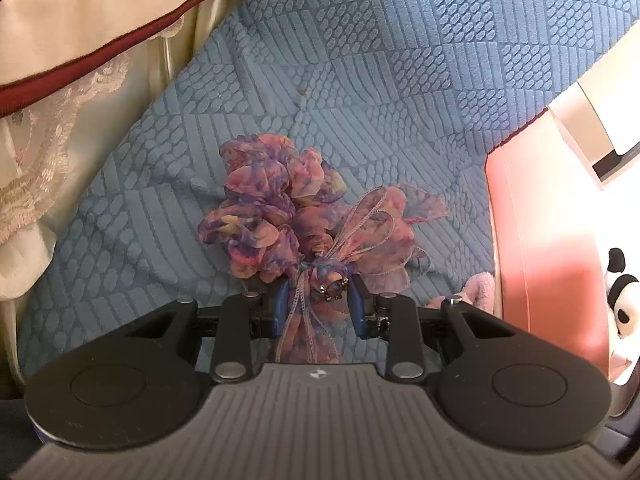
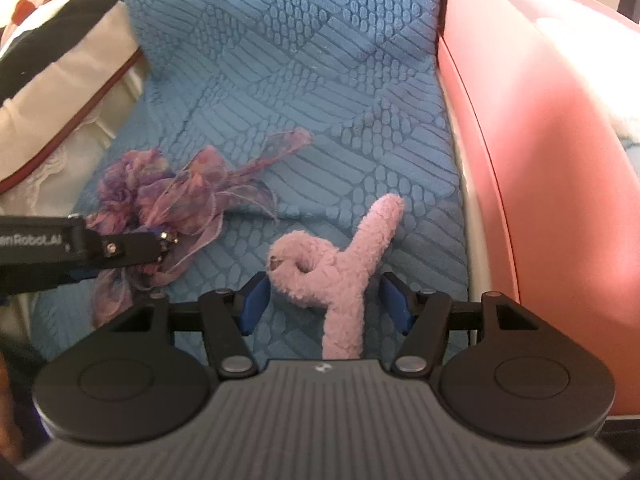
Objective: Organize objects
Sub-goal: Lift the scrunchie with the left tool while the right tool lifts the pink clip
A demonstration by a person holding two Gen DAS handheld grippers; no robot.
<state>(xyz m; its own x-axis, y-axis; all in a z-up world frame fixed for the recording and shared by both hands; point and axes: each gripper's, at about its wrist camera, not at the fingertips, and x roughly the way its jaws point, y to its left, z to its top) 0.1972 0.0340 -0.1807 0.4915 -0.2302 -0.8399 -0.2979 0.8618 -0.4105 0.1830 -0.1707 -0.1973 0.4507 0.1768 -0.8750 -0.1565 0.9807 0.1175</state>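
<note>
Not much looks sorted yet, going by how things lie. Both task items sit on the blue quilt (image 1: 360,80), which seems to cover a bed or sofa.

The left claw (image 1: 320,304) has its fingers straddling the knot of the purple scrunchie (image 1: 280,208), near the middle of the quilt. The pads look close against the ribbon tails, but whether they're actually clamped is hard to tell. In the right view the scrunchie still rests on the quilt, so probably not lifted.

The right claw (image 2: 326,300) is spread wide apart around the fuzzy pink hair clip (image 2: 332,256), which lies toward the quilt's right edge. One finger is right beside the clip's loop, the other has a clear gap. Nothing gripped there.

So the guess is: both grabs are only getting set up, and carrying the items anywhere is all still ahead. No box or tray shows up, so the destination is unknown.

Around the quilt: a cream pillow (image 1: 100,12) with dark red piping at its left, a pink panel (image 2: 540,160) tight along its right, and a panda toy (image 1: 624,292) beyond that. The panel crowds the right claw a bit.
</note>
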